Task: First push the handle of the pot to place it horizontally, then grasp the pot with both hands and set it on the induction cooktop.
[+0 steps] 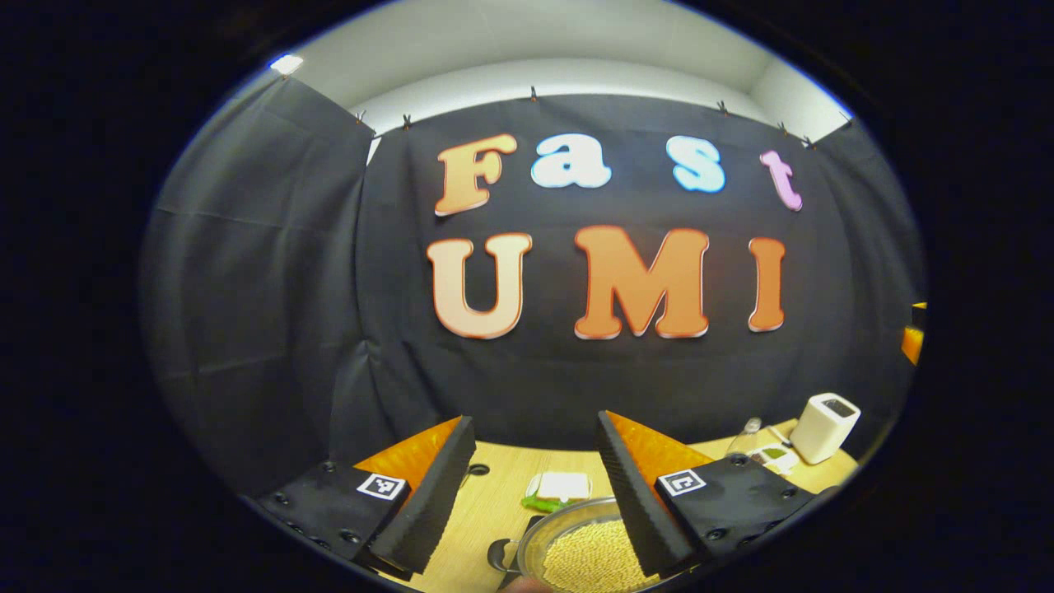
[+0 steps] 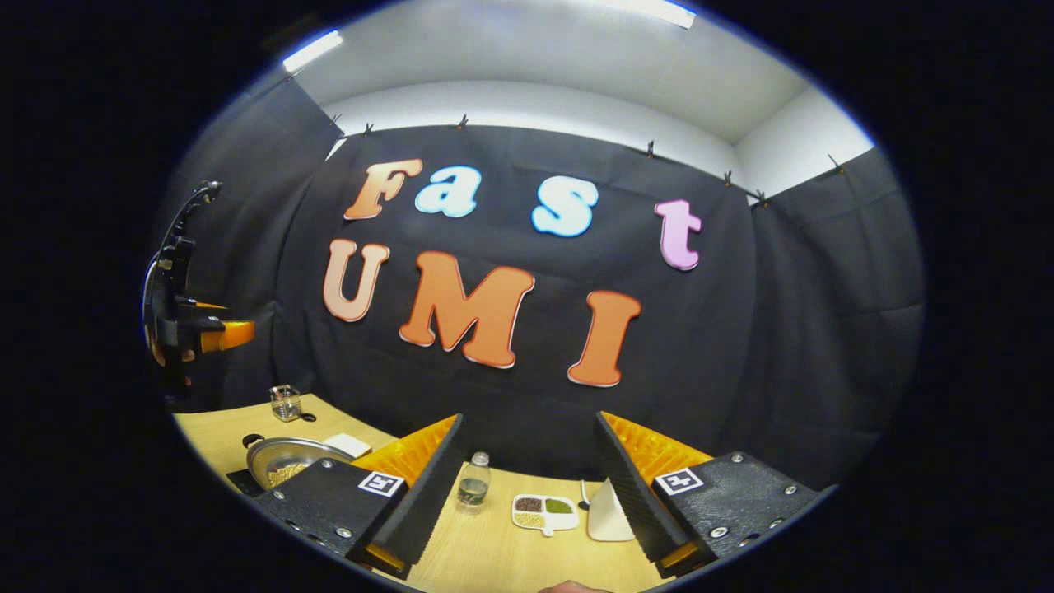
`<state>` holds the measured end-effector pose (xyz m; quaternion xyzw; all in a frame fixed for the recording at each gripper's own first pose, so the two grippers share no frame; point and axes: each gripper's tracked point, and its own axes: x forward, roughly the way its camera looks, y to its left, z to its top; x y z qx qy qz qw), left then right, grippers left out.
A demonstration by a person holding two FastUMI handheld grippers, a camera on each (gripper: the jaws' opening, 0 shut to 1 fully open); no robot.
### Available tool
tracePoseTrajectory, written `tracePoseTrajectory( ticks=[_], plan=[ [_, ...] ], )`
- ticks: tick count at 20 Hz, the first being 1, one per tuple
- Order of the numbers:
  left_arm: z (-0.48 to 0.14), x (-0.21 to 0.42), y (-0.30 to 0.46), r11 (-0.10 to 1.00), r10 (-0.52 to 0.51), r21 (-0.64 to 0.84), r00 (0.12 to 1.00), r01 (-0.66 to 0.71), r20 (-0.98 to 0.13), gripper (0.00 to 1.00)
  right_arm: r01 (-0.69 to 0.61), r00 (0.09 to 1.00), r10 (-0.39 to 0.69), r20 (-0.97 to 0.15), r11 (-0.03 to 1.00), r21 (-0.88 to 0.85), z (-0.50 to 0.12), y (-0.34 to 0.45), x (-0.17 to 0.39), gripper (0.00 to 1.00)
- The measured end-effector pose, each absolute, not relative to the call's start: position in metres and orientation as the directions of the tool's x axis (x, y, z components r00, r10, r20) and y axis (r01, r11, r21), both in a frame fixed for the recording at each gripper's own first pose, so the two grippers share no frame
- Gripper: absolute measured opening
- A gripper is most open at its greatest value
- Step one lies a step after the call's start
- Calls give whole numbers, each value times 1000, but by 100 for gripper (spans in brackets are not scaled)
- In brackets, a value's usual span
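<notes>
The pot (image 1: 576, 548) sits low on the wooden table (image 1: 494, 494), full of pale grains, just beyond the left gripper (image 1: 535, 486), whose jaws gape wide with nothing between them. Over on the right gripper (image 2: 527, 486), jaws equally spread and empty, pot (image 2: 288, 461) far left. Beyond its fingers stand a small bottle (image 2: 473, 484), a divided dish (image 2: 543, 511) and a white container (image 2: 608, 512).

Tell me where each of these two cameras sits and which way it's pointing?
Left gripper view: rides the left gripper, facing the booth wall; open jaws frame the pot of pale grains below.
Right gripper view: rides the right gripper, facing the wall; open jaws, bottle, sectioned dish; the other gripper far left.
Shared: pot, wooden table, white container.
</notes>
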<state>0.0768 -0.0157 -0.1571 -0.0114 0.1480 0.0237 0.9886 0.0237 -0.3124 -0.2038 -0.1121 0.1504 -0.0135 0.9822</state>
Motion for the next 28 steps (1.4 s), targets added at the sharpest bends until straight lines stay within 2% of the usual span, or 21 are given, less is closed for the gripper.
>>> tracePoseTrajectory(
  ticks=[1,7,9,11,13,16,24,28],
  plan=[
    [-137,76,-20,999,28,-30,962,-38,-271,99,4,961,-68,-268,972,-234,-188,-318,21,95],
    [-9,64,-19,995,4,-98,994,-15,-113,99,47,980,-86,-177,976,-213,-113,-340,13,95],
    [20,57,-14,995,19,-100,998,-26,-67,99,45,985,-77,-152,977,-207,-94,-343,14,97],
    [47,50,-4,996,61,-67,998,-62,-14,98,40,986,-71,-148,979,-200,-84,-346,11,95],
    [58,44,0,996,76,-52,997,-76,2,98,1,984,-25,-177,991,-132,-82,-335,8,95],
    [72,31,-10,998,39,-48,999,-39,4,98,-68,980,57,-192,996,-52,-79,-314,7,96],
    [100,18,-7,999,37,-26,998,-35,57,98,-57,990,48,-136,997,-59,-66,-306,3,95],
    [100,14,-9,999,37,-25,997,-36,64,92,-85,992,76,-101,992,-89,-52,-294,-6,97]
  ],
)
